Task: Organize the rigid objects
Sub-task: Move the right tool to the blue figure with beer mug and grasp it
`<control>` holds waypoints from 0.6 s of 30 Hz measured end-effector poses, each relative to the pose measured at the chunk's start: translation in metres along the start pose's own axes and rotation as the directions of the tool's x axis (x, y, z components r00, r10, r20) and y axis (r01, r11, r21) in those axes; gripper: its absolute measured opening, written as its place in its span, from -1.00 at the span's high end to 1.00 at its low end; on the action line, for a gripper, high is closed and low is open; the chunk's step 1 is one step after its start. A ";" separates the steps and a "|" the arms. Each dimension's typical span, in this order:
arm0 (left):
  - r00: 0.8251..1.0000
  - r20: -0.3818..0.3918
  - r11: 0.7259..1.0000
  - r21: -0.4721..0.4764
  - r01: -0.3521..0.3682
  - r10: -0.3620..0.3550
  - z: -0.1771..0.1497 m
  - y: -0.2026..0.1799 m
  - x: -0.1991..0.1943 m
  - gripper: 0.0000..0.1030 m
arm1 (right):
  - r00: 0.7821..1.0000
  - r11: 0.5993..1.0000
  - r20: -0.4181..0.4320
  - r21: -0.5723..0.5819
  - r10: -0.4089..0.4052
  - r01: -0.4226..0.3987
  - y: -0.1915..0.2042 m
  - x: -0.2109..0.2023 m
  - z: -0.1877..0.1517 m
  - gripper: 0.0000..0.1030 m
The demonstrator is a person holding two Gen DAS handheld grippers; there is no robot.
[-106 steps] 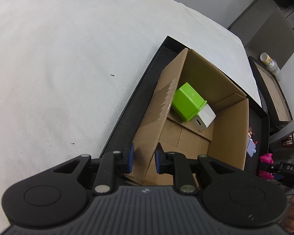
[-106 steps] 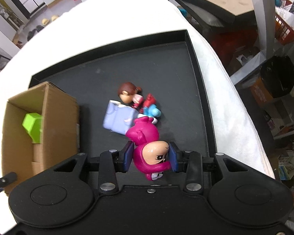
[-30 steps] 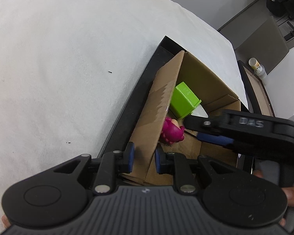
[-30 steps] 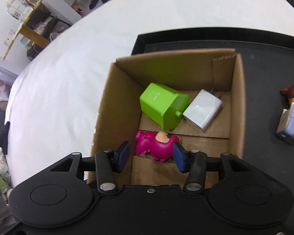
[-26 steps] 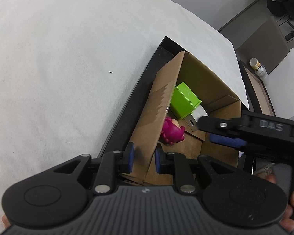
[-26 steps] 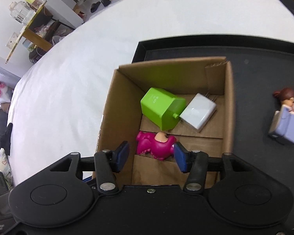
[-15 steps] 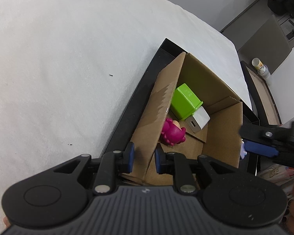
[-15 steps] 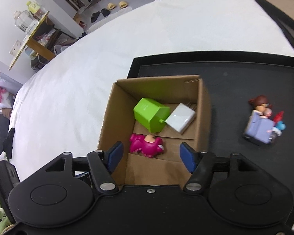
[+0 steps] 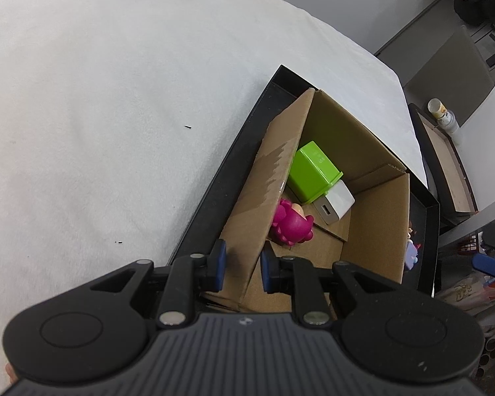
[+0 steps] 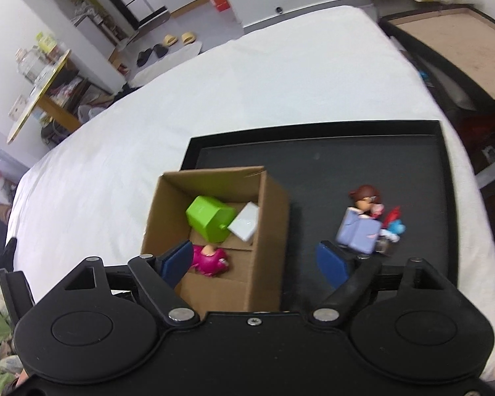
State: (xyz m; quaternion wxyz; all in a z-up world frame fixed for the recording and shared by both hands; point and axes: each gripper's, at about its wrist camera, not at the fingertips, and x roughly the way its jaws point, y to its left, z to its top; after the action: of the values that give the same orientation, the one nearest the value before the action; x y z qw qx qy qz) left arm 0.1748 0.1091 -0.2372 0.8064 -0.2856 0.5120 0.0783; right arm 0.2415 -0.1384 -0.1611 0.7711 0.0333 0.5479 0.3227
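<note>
A cardboard box [image 10: 214, 231] stands at the left of the black tray [image 10: 363, 151]; its near wall is pinched by the left gripper [image 9: 242, 265]. Inside lie a green block [image 10: 209, 217], white adapter [image 10: 246, 221] and pink figure [image 10: 209, 260]. The right gripper [image 10: 257, 264], jaws just widened and empty, hovers above, with a brown-haired figure [image 10: 363, 221] at right.

left gripper [image 9: 240, 265]: fingers clamped | right gripper [image 10: 254, 262]: fingers just spreading, empty

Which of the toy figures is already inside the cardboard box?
The pink figure: it lies in the cardboard box below the green cube. The brown-haired figure is outside, on the black tray.
</note>
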 end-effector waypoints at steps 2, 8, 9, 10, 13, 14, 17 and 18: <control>1.000 0.000 1.000 -0.002 -0.002 0.002 0.000 0.000 0.000 0.64 | 1.000 1.000 0.007 0.017 -0.008 0.008 -0.008 -0.003 0.001 -0.66; 1.000 -0.001 1.000 -0.006 -0.008 0.008 0.000 0.000 0.000 0.64 | 0.999 0.997 0.025 0.065 -0.037 0.036 -0.033 -0.009 0.003 -0.67; 1.000 -0.001 1.000 -0.007 -0.010 0.010 0.000 0.000 0.000 0.64 | 0.999 0.997 0.028 0.072 -0.043 0.041 -0.037 -0.009 0.003 -0.67; 1.000 -0.001 1.000 -0.009 -0.012 0.011 0.000 0.000 0.000 0.64 | 0.998 0.996 0.032 0.078 -0.049 0.046 -0.041 -0.010 0.004 -0.67; 1.000 -0.002 1.000 -0.010 -0.014 0.014 0.001 0.000 0.001 0.64 | 0.997 0.992 0.034 0.108 -0.065 0.061 -0.055 -0.009 0.005 -0.67; 1.000 -0.002 1.000 -0.010 -0.013 0.013 0.001 0.000 0.000 0.64 | 0.997 0.990 0.033 0.123 -0.068 0.063 -0.059 -0.008 0.005 -0.67; 1.000 -0.002 1.000 -0.010 -0.014 0.014 0.001 0.000 0.001 0.64 | 0.996 0.984 0.030 0.163 -0.082 0.076 -0.072 -0.002 0.005 -0.66; 1.000 -0.003 1.000 -0.011 -0.014 0.014 0.001 0.000 0.001 0.64 | 0.995 0.981 0.031 0.174 -0.094 0.087 -0.076 0.000 0.004 -0.65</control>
State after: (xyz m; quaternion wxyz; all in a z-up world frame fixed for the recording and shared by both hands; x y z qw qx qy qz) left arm 0.1759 0.1092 -0.2374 0.8035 -0.2866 0.5145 0.0863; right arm 0.2806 -0.1974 -0.1903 0.7898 0.0813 0.5596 0.2377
